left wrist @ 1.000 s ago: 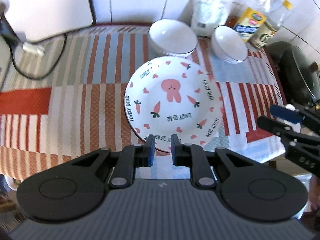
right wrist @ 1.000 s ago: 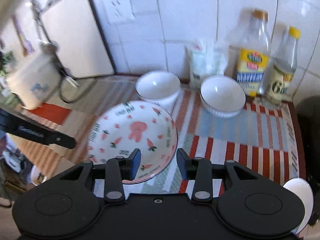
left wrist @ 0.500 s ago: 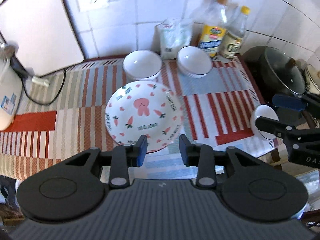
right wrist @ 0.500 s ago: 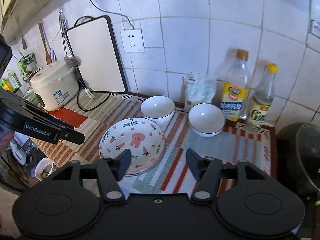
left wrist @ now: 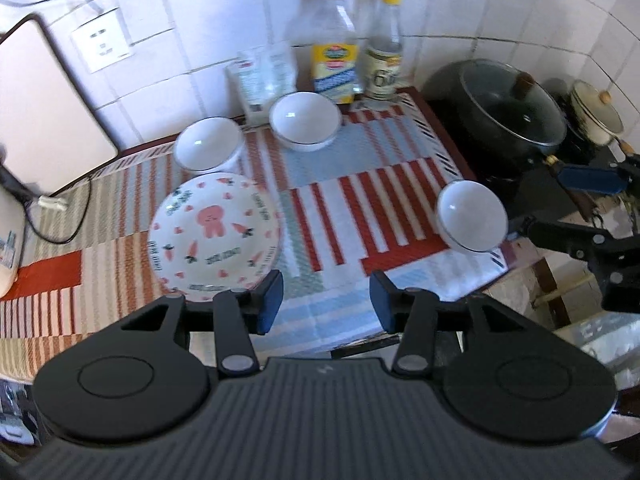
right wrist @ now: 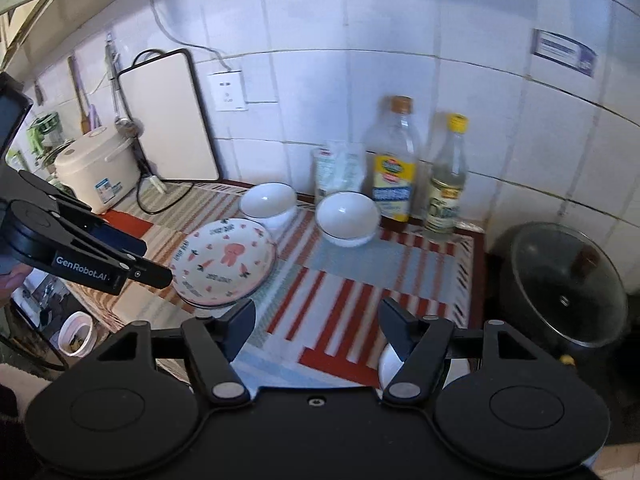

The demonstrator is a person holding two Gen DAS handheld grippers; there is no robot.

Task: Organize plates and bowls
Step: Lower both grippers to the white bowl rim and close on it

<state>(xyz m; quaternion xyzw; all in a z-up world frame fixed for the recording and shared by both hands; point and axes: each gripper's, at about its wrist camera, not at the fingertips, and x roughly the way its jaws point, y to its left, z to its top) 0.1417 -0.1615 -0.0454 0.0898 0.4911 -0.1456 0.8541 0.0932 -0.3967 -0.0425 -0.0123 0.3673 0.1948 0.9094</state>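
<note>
A white plate with a pink rabbit and carrots lies on the striped cloth, left of centre. Two white bowls stand behind it near the wall; they also show in the right wrist view. A third white bowl sits at the cloth's right front edge, partly hidden behind my right fingers. My left gripper is open and empty, in front of the plate. My right gripper is open and empty above the front edge.
Two bottles and a plastic bag stand against the tiled wall. A black lidded pot sits at the right. A rice cooker and an upright white board stand at the left.
Both grippers have pulled back and up from the plate and opened wider. The plate stays on the cloth.
</note>
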